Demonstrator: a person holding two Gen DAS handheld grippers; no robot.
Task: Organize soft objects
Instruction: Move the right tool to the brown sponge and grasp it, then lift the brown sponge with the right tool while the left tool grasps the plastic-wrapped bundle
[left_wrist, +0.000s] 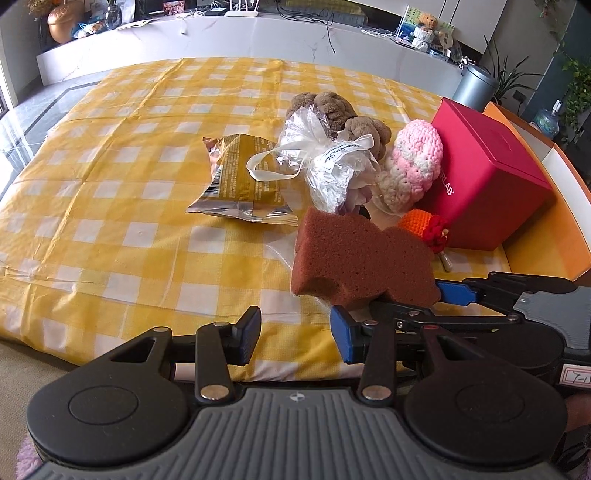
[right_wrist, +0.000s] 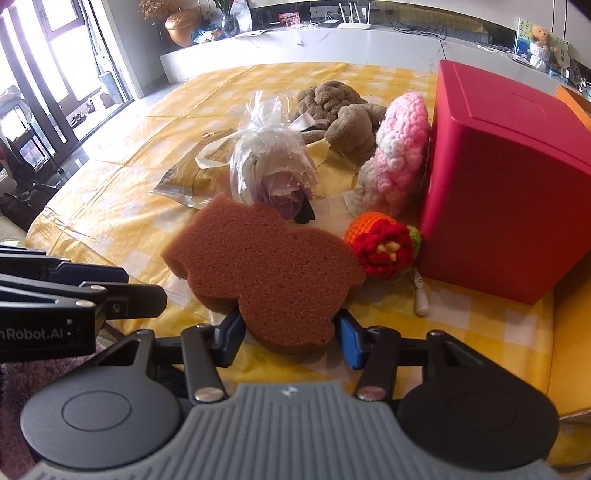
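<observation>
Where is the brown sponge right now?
The brown sponge sits low and central in the right wrist view, between the right gripper fingers, with the crocheted flower beside it before the red box.

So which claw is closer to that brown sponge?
The right claw. Its fingers sit on either side of the sponge, apparently gripping its near end. The left claw is open and empty, just beside and short of the sponge.

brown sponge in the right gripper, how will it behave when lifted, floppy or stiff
The brown sponge looks like open-pored foam, so probably light and squashy. The right gripper pinches only its narrow near lobe, so the wide far part may sag or wobble. Its rough surface should resist slipping.
</observation>
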